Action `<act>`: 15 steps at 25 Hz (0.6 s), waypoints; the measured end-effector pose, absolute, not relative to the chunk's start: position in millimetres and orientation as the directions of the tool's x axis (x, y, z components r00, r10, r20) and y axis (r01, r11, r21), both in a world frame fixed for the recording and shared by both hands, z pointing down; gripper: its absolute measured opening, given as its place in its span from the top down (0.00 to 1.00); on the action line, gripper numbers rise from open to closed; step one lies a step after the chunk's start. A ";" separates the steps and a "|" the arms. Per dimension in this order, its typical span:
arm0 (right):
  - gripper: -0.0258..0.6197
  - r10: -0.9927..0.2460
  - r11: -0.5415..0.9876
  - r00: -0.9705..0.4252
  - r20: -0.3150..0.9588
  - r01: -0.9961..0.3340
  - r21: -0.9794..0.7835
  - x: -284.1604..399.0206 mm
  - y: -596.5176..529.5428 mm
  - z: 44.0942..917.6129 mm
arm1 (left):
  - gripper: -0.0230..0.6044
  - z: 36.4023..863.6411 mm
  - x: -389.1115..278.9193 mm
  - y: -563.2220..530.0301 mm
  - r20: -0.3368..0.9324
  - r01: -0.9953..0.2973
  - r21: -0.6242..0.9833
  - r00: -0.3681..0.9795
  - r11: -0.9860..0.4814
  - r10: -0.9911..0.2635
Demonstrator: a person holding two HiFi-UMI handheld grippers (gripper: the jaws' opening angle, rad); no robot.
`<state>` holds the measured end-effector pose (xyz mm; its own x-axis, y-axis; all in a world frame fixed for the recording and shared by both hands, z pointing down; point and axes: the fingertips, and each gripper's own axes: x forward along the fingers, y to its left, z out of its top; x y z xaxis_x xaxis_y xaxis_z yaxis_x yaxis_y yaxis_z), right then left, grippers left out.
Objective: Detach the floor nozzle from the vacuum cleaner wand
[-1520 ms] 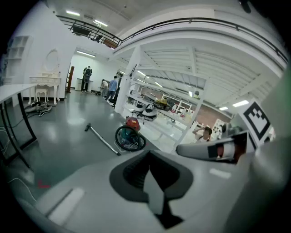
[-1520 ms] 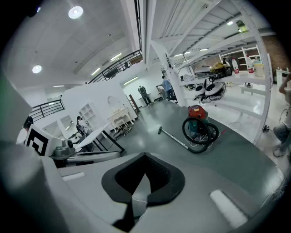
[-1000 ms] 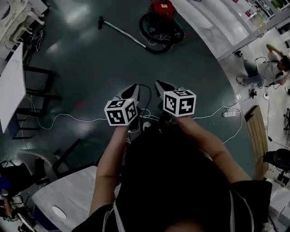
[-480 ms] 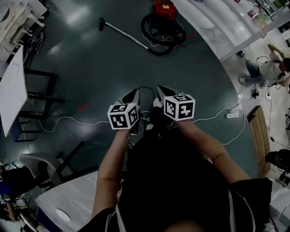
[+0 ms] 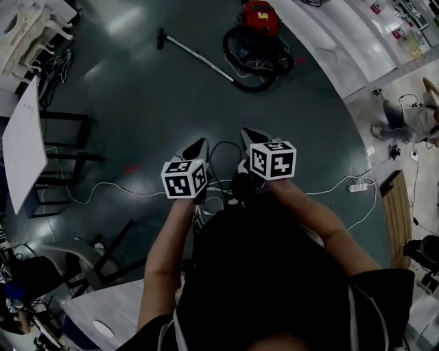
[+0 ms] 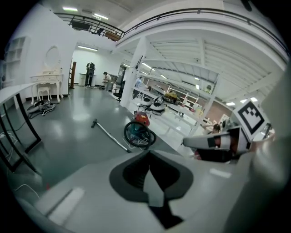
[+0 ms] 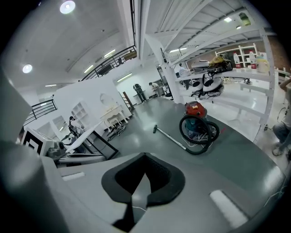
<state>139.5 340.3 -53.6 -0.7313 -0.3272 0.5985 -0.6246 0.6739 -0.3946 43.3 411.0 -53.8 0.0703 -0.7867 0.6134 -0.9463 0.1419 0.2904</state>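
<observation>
A red canister vacuum cleaner (image 5: 258, 20) stands far ahead on the dark floor with its black hose (image 5: 257, 68) coiled round it. Its metal wand (image 5: 199, 58) lies flat on the floor and ends in a small black floor nozzle (image 5: 162, 35) at the far left end. The vacuum (image 6: 142, 119) and nozzle (image 6: 94, 123) also show in the left gripper view, and the vacuum (image 7: 195, 111) and nozzle (image 7: 155, 129) in the right gripper view. My left gripper (image 5: 201, 145) and right gripper (image 5: 247, 133) are both shut and empty, held side by side well short of the vacuum.
A white cable (image 5: 89, 195) and a power strip (image 5: 357, 186) lie on the floor near my feet. A white-topped table on black legs (image 5: 20, 144) stands at the left, a grey chair (image 5: 65, 257) at lower left. A person (image 5: 411, 113) crouches at the right by the shelving.
In the head view the vacuum and wand have shifted right and slightly down the picture. Both grippers have sunk a little and stay shut.
</observation>
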 end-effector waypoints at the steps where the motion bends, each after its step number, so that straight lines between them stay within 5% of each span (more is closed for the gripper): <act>1: 0.96 -0.325 0.675 -0.731 0.600 -0.624 -0.393 136.8 331.9 -52.9 | 0.95 -53.2 39.8 402.0 0.614 -0.946 0.290 0.069 0.144 -0.787; 15: 0.96 -0.333 0.636 -0.716 0.614 -0.651 -0.415 136.8 237.1 -32.0 | 0.95 -28.9 16.2 303.6 0.664 -0.958 0.245 0.052 0.151 -0.746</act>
